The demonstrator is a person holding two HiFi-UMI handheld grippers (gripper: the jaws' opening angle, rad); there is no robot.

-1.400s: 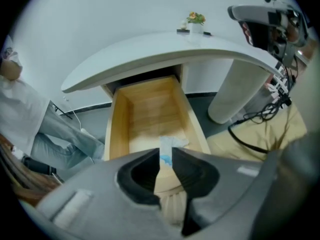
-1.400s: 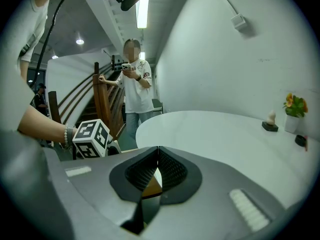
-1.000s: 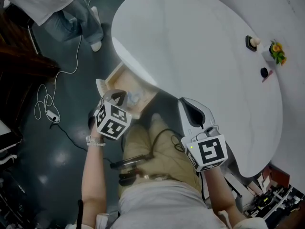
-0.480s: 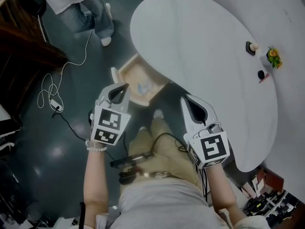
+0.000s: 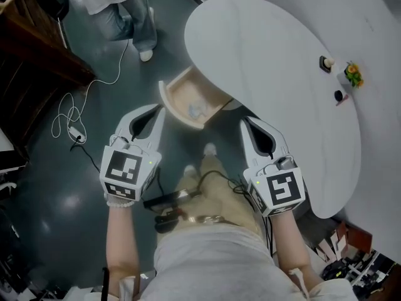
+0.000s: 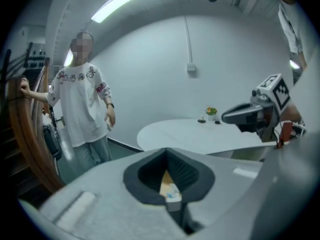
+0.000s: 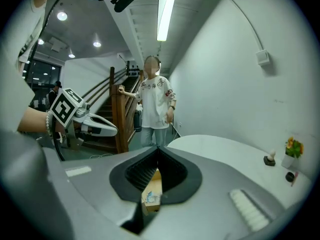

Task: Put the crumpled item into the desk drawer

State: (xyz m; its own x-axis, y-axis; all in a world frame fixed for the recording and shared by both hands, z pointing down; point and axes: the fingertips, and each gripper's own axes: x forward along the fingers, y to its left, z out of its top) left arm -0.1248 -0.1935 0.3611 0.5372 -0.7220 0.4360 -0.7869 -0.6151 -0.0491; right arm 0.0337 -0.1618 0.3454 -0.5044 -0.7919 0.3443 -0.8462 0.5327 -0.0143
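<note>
The wooden desk drawer (image 5: pixel 177 93) stands pulled out from under the white desk (image 5: pixel 269 61). A pale crumpled item (image 5: pixel 197 109) lies inside it. My left gripper (image 5: pixel 160 111) is shut and empty, left of the drawer and a little short of it. My right gripper (image 5: pixel 244 122) is also shut and empty, to the right of the drawer under the desk edge. Through the window between the left gripper's (image 6: pixel 167 150) jaws I see the drawer (image 6: pixel 166 180) and the crumpled item (image 6: pixel 173 192). The right gripper view (image 7: pixel 159 148) shows the same item (image 7: pixel 152 198).
A person (image 5: pixel 119 8) stands on the dark floor beyond the drawer. A white cable (image 5: pixel 74 113) trails on the floor at left beside a wooden staircase (image 5: pixel 37 49). Small ornaments (image 5: pixel 329 61) and a potted plant (image 5: pixel 351 74) sit at the desk's far right.
Both grippers have drawn back from the drawer, the left one moving down and to the left. The drawer stays open with the crumpled item inside.
</note>
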